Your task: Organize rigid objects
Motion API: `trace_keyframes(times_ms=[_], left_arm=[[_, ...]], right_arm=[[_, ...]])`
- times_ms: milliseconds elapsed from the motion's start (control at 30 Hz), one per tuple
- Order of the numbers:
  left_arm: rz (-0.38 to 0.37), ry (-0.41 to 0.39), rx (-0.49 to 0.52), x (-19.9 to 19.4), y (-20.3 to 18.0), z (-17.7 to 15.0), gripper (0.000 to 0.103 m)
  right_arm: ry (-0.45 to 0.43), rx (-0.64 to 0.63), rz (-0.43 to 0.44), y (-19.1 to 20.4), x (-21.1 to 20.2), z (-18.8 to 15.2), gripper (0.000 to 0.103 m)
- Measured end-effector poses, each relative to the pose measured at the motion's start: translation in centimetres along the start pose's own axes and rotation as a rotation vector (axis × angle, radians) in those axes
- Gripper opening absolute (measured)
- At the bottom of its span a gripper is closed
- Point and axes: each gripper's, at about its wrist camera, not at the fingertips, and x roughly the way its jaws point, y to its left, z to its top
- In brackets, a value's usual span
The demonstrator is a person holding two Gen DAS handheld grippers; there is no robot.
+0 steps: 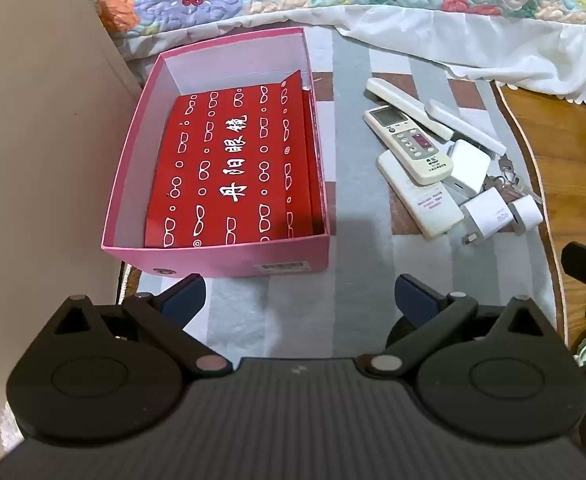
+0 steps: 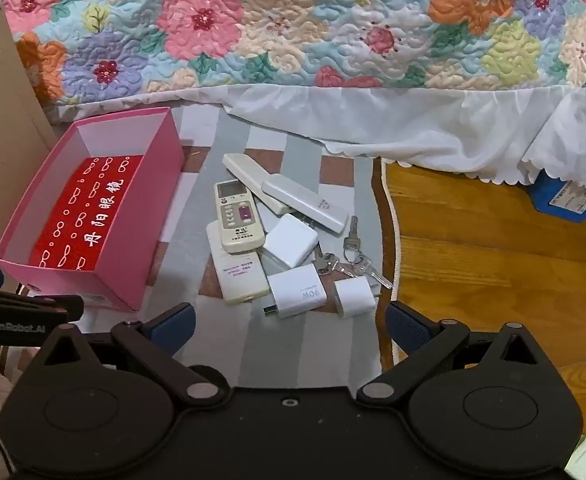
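An open pink box [image 1: 229,258] [image 2: 141,240] stands on a striped rug, with a red printed packet [image 1: 233,168] [image 2: 85,216] lying inside. To its right lies a pile of white items: several remote controls [image 1: 409,142] [image 2: 239,216], chargers [image 1: 489,212] [image 2: 299,290] and a bunch of keys [image 2: 351,256]. My left gripper [image 1: 299,300] is open and empty, just in front of the box. My right gripper [image 2: 291,328] is open and empty, just in front of the chargers.
A bed with a floral quilt [image 2: 293,24] and white skirt [image 2: 413,128] runs along the back. A beige cabinet side [image 1: 33,120] stands left of the box. Wooden floor [image 2: 493,248] lies right of the rug, with a blue box [image 2: 569,200] under the bed.
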Motion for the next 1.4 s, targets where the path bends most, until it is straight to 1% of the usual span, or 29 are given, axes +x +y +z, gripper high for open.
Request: trace_keyframes(times_ms=[167, 300, 367, 433, 533, 567, 600, 1133, 1400], left_arm=[[0.003, 0.002, -0.007, -0.2, -0.2, 0.0, 0.102], [0.008, 0.002, -0.009, 0.0, -0.9, 0.2, 0.102], [0.001, 0.000, -0.014, -0.1, -0.4, -0.1, 0.102], [0.010, -0.001, -0.011, -0.1, -0.7, -0.2, 0.102], [0.019, -0.002, -0.007, -0.2, -1.4, -0.3, 0.102], [0.002, -0.001, -0.010, -0.1, -0.1, -0.3, 0.102], [-0.007, 0.001, -0.012, -0.1, 0.5, -0.1, 0.102], [-0.015, -0.007, -0.047, 0.1, 1.2, -0.1, 0.102], [-0.008, -0.017, -0.043, -0.1, 1.0, -0.3, 0.102]], right_arm=[[0.000, -0.002, 0.014, -0.1, -0.1, 0.0, 0.102], [0.004, -0.009, 0.019, -1.0, 0.3, -0.5, 0.102], [0.008, -0.017, 0.009, -0.8, 0.4, -0.6, 0.102], [0.019, -0.012, -0.004, 0.0, 0.5, -0.3, 0.102], [0.022, -0.008, -0.003, -0.2, 0.4, -0.2, 0.102], [0.024, -0.006, -0.005, -0.1, 0.5, -0.2, 0.102], [0.025, -0.005, -0.005, -0.2, 0.5, -0.2, 0.102], [0.038, 0.008, -0.015, -0.2, 0.9, -0.2, 0.102], [0.043, 0.008, -0.015, -0.3, 1.1, -0.3, 0.102]])
